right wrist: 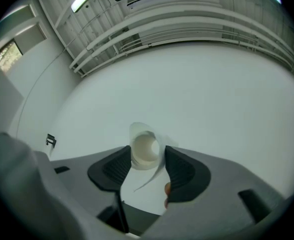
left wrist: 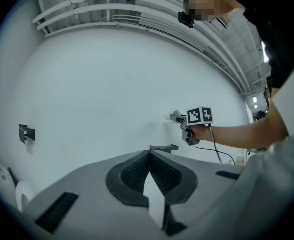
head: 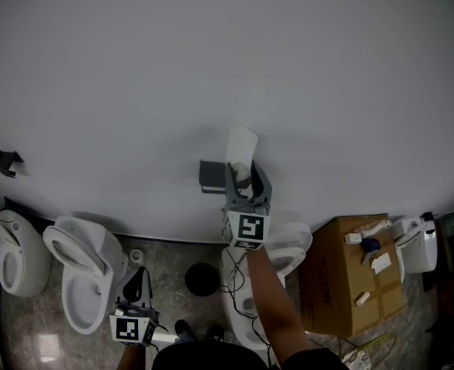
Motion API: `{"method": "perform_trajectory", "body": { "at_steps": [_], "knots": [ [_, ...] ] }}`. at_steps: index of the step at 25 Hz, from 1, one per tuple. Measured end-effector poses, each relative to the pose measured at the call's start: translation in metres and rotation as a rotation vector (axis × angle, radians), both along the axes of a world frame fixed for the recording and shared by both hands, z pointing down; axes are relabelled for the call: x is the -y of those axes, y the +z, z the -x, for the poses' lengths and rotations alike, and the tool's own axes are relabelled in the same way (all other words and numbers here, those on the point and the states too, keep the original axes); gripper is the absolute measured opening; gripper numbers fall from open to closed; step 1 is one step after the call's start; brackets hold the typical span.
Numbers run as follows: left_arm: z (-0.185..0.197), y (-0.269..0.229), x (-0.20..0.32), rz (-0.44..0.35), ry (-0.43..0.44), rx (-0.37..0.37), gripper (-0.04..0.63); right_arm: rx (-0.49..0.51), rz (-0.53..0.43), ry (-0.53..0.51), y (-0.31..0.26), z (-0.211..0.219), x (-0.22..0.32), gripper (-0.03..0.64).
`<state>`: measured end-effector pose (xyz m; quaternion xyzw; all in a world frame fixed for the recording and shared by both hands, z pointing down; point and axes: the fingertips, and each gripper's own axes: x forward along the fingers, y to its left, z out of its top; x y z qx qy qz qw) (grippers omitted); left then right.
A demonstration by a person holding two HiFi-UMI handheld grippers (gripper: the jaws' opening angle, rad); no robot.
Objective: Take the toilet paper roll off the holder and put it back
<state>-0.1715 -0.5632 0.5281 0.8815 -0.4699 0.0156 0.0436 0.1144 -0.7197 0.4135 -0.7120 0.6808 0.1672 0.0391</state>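
1. The right claw (head: pixel 243 176) grips the toilet paper roll (right wrist: pixel 145 151) by its sides. The roll is clear of the wall holder (head: pixel 211 177) and just above it, with a loose tail hanging.
2. The left claw (left wrist: pixel 149 159) hangs low, its jaws closed on nothing.
3. Replacing the roll probably calls for a light squeeze, lining the roll up with the holder, a slow descent, and release only once it is seated.

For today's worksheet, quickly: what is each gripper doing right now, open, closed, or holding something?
Left gripper: closed, holding nothing.
Right gripper: closed on the toilet paper roll.
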Motion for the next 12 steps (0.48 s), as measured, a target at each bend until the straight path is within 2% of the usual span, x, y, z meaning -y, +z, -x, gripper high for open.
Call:
{"method": "perform_trajectory", "body": {
  "at_steps": [12],
  "knots": [
    [0.003, -0.002, -0.007, -0.011, -0.009, 0.003, 0.003, -0.005, 0.035, 0.001, 0.022, -0.001, -0.001, 0.216]
  ]
}}
